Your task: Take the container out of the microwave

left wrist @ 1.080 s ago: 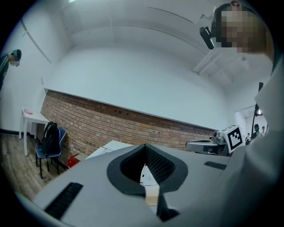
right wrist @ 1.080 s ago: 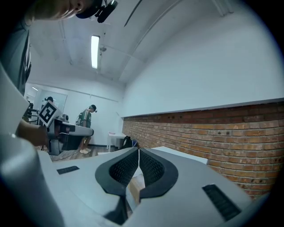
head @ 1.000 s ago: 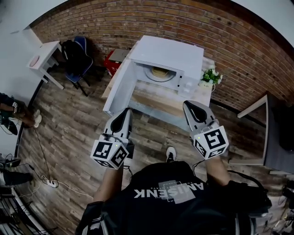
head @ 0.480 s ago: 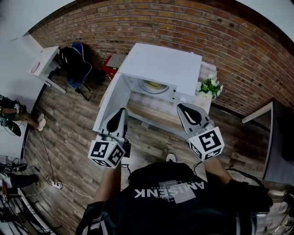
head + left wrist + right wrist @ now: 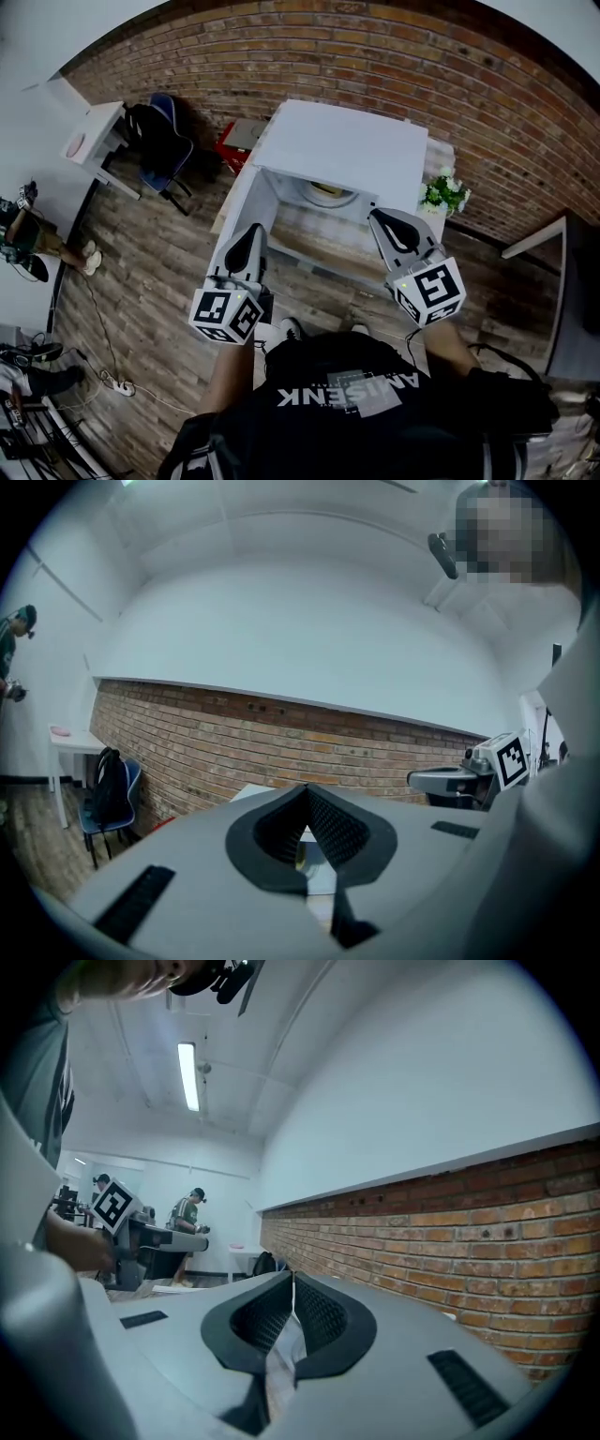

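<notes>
The container (image 5: 328,193) sits inside the white microwave (image 5: 347,150), far back in the open cavity. It shows only as a pale round shape with a yellowish edge, and what it holds cannot be made out. The microwave door (image 5: 239,211) hangs wide open to the left, out past the counter's left edge. The microwave fills the back of the wooden counter (image 5: 323,239), and a bare strip of boards runs along the near edge in front of the cavity. At the counter's right edge, just beside the microwave, a small white pot (image 5: 439,202) holds a green plant with pale flowers.

Both claws are held short of the counter's near edge, pointing towards the microwave and well apart from the container. The left claw (image 5: 255,229) is in line with the open door. In its own view (image 5: 305,791) its two jaws meet at the tips with nothing between them. The right claw (image 5: 379,216) is in front of the right side of the cavity. Its jaws (image 5: 292,1277) are likewise pressed together and empty.
</notes>
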